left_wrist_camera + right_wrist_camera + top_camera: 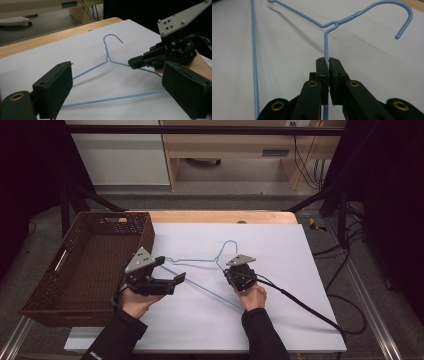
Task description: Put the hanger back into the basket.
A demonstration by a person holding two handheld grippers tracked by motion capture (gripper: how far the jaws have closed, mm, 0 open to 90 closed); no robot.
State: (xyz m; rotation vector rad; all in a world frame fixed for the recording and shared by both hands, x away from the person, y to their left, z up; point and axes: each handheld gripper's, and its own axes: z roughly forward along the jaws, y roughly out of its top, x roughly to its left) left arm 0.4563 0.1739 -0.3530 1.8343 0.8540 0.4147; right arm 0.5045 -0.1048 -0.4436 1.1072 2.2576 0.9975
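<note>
While I watched the feeds from my desk, the right gripper (328, 65) was closed tight on one sloping arm of the blue wire hanger (200, 275), a little below the twisted neck. The hanger lay almost flat on the white sheet (280, 320), near the middle of the table, with its hook (112, 37) pointing to the far edge. The left gripper (170, 270) stood wide open, one jaw on each side of the long bottom wire, but it did not touch the wire yet as far as I could tell.

I judged that the work was at an early stage: one side was gripped, the second grip was not made, and the hanger was not lifted. If the brown wicker basket (50, 285) at the left was the goal, the whole carrying remained to do, and the basket looked empty.

The sheet was clean and smooth, and it covered a wooden tabletop (220, 216) whose edge showed at the far side. Behind the table I saw a grey floor, pale wooden furniture (230, 145) and some black cables (305, 165). The sides of the room were dark.
</note>
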